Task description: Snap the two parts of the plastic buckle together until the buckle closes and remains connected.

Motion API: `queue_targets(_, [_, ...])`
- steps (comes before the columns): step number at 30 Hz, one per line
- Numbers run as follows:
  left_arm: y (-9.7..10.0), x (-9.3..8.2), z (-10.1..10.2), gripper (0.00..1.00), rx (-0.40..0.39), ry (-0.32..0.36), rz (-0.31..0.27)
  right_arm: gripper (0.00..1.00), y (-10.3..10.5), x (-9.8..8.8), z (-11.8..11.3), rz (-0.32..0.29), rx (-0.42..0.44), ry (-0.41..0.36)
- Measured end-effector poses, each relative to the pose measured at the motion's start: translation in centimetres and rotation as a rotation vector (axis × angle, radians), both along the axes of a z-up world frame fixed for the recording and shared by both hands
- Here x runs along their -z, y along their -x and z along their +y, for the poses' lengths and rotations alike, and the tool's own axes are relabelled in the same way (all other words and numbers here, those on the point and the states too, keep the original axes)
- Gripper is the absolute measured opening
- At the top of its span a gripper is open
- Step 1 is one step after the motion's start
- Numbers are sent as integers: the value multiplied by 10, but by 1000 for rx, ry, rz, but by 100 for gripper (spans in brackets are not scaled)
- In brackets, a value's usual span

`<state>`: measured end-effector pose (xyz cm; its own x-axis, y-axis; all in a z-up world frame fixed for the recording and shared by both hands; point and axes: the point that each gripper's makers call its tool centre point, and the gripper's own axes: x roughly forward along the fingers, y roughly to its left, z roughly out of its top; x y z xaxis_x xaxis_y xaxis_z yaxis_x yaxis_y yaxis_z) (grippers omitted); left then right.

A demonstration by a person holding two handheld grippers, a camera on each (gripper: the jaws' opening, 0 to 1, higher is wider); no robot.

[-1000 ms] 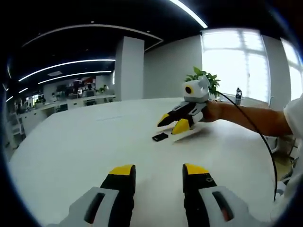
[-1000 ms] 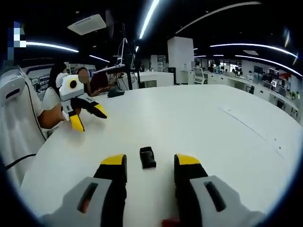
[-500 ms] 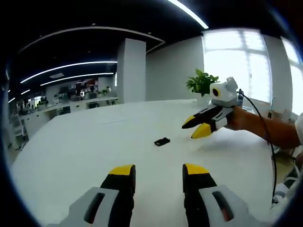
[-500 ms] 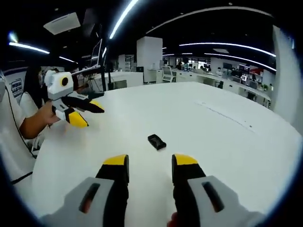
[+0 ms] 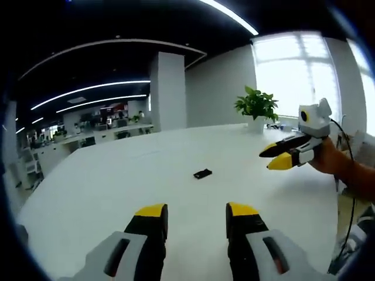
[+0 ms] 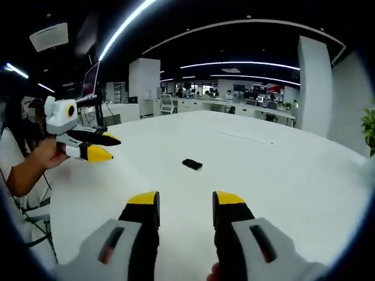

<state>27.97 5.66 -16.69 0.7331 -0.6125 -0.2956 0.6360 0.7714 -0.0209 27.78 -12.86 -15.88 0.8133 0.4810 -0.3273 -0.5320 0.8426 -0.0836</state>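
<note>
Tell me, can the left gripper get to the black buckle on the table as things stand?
Probably yes: the left gripper is open, and bare white table lies between it and the black buckle.

A small black buckle [image 6: 191, 164] lies flat on the white bench [image 6: 281, 175], seemingly in one piece, though it is too small to be sure. The right gripper [image 6: 184, 202] hovers near it, jaws apart and empty. Well left of the buckle, the left gripper [image 6: 105, 147], held in a hand [image 6: 44, 155], has its jaws slightly parted.
</note>
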Motion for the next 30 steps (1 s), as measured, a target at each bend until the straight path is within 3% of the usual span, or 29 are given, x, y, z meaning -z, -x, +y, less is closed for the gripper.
queue_targets(5, [6, -1, 4, 39, -13, 10, -22, 35, 11, 2, -5, -27, 60, -6])
queue_targets(17, [11, 3, 18, 39, -67, -7, -38, 35, 36, 16, -31, -15, 190, -41])
queue_targets(30, [14, 6, 34, 39, -140, 42, -25, 37, 46, 16, -40, -11, 237, -69])
